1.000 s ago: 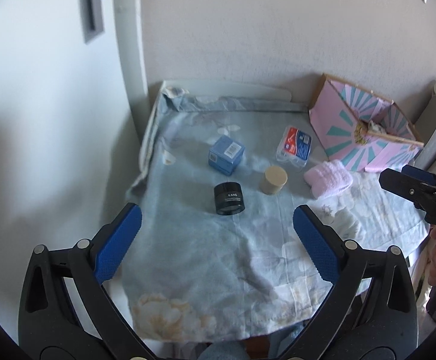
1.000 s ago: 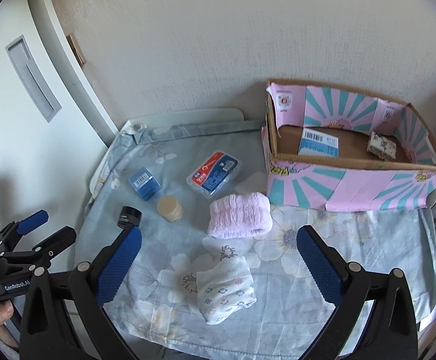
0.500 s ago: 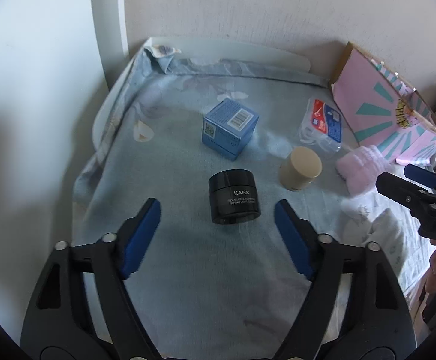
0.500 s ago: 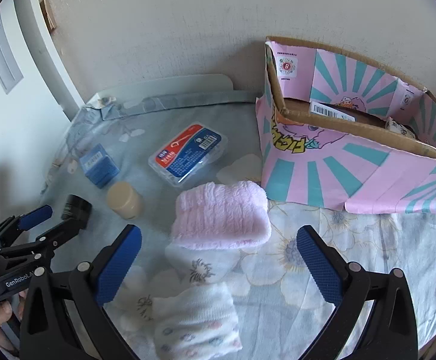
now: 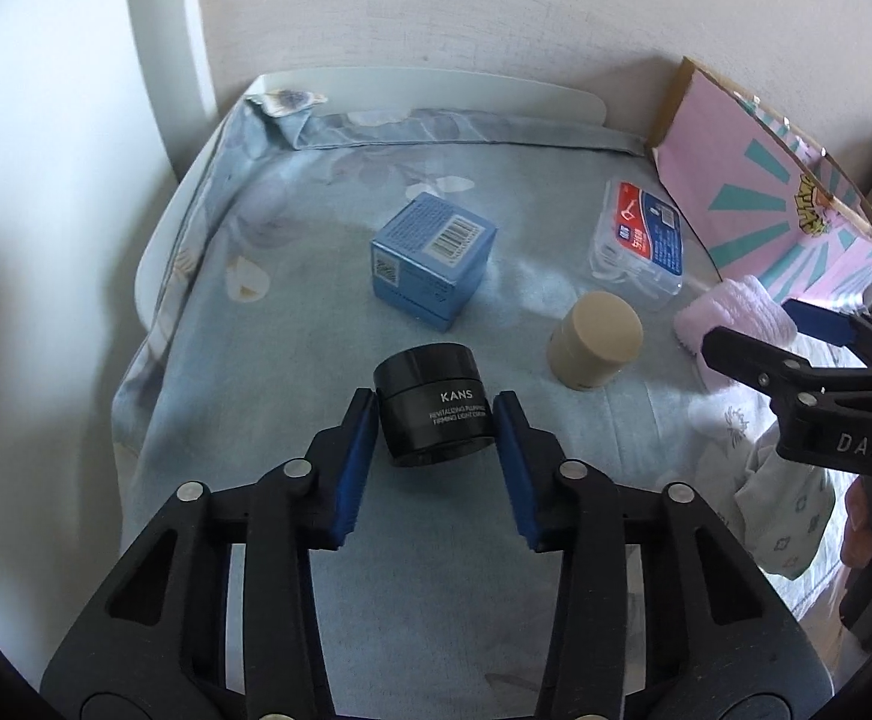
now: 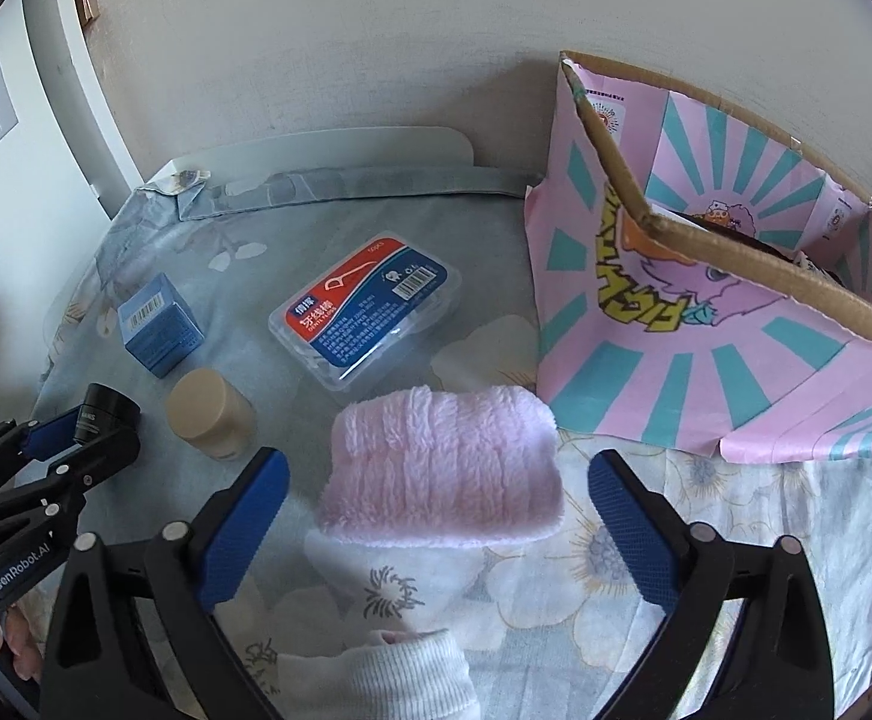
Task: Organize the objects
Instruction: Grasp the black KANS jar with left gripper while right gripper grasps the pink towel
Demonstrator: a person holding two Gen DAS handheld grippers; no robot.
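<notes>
A black KANS jar (image 5: 429, 411) stands on the blue floral cloth. My left gripper (image 5: 434, 420) has closed in around it, its blue pads at the jar's two sides, seemingly touching. In the right wrist view the jar (image 6: 102, 411) shows between the left fingers. My right gripper (image 6: 436, 501) is open, its pads either side of a folded pink towel (image 6: 445, 471) without touching it. A pink and teal cardboard box (image 6: 730, 324) stands open at the right.
On the cloth are a blue carton (image 5: 432, 267), a beige round jar (image 5: 595, 348), a clear floss-pick case (image 6: 366, 309) and a white patterned sock (image 6: 411, 678). A white wall is close on the left and behind.
My left gripper moved forward and closed from wide open onto the black jar. My right gripper moved forward and down over the pink towel, still open.
</notes>
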